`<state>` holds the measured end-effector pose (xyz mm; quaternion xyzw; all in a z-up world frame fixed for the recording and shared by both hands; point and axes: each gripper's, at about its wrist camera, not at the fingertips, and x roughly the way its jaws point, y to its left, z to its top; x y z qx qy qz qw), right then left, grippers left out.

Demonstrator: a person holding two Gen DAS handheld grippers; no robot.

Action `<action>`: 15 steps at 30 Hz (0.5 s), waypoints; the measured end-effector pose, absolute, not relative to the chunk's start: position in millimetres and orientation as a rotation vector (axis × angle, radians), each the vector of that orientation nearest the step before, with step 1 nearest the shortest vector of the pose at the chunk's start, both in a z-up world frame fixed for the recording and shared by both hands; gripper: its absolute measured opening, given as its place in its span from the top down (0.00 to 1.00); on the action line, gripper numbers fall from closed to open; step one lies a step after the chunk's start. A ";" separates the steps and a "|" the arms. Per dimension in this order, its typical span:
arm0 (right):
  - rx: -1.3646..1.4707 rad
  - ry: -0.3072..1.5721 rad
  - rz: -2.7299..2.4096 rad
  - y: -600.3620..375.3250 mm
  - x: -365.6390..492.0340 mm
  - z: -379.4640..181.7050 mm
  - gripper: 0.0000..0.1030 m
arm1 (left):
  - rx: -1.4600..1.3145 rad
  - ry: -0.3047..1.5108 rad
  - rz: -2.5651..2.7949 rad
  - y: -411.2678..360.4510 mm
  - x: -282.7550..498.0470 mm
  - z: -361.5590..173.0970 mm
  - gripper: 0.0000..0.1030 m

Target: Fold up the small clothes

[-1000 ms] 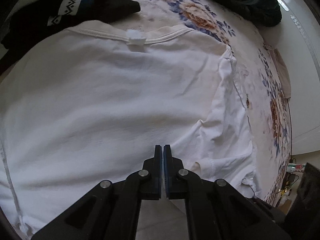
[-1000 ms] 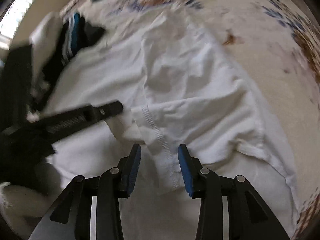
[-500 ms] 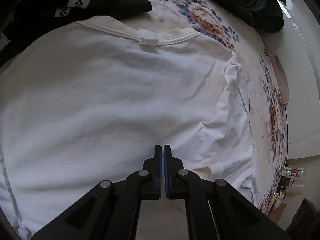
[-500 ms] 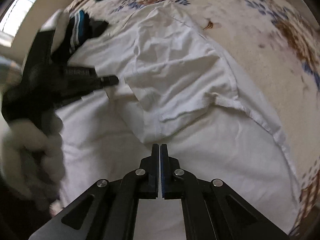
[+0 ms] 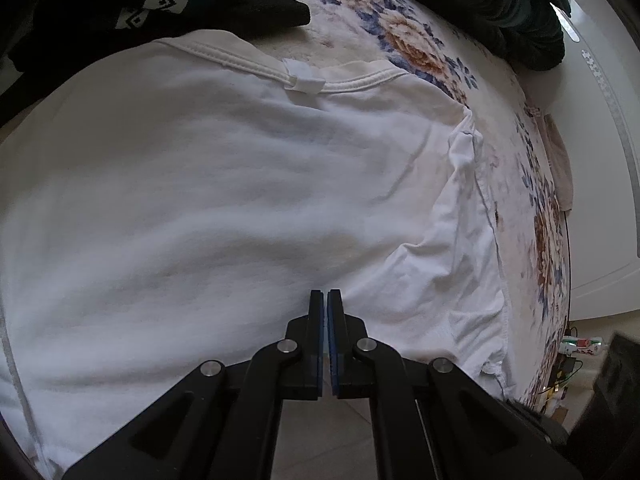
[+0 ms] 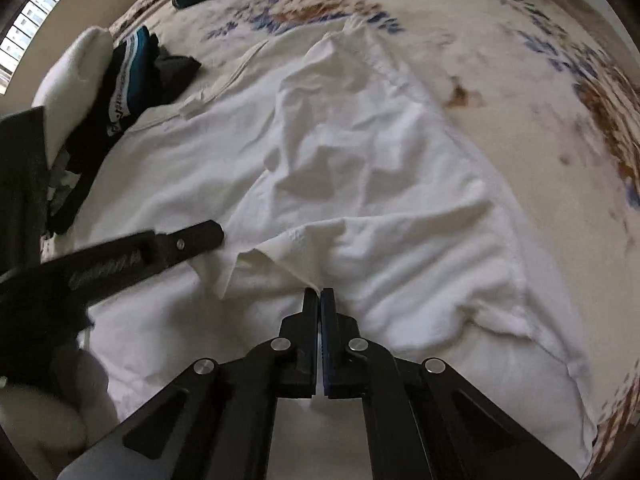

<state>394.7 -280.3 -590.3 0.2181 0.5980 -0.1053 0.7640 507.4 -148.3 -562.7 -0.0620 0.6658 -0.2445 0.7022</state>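
Observation:
A white T-shirt (image 5: 200, 200) lies spread on a floral bedsheet (image 5: 408, 40), its collar label (image 5: 302, 80) at the far side. My left gripper (image 5: 325, 293) is shut, its tips down against the shirt's body with no cloth visible between the pads. In the right wrist view the same gripper (image 6: 218, 234) reaches in from the left, beside the folded-in sleeve (image 6: 304, 236). My right gripper (image 6: 320, 291) is shut on that sleeve's edge. The cloth rises in a ridge up to its tips.
A black garment with a patterned band (image 5: 168, 0) lies just past the collar. A dark teal garment (image 5: 500, 8) sits at the far right. A pale folded item (image 6: 72, 76) lies at the left. The bed's edge and the floor (image 5: 576, 344) show at the right.
The right gripper's jaws shut on the sleeve hem that lay between them and drew the cloth up into a ridge. The left gripper stayed shut on the shirt.

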 end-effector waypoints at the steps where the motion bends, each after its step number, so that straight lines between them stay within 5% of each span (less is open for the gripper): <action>1: 0.473 1.291 -0.228 -280.0 386.9 -586.1 0.99 | -0.139 1.481 -0.544 -148.4 507.7 -563.0 1.00; 15: 0.444 1.419 -0.108 -261.5 331.8 -594.5 0.97 | -0.160 1.476 -0.556 -143.8 511.4 -561.3 0.98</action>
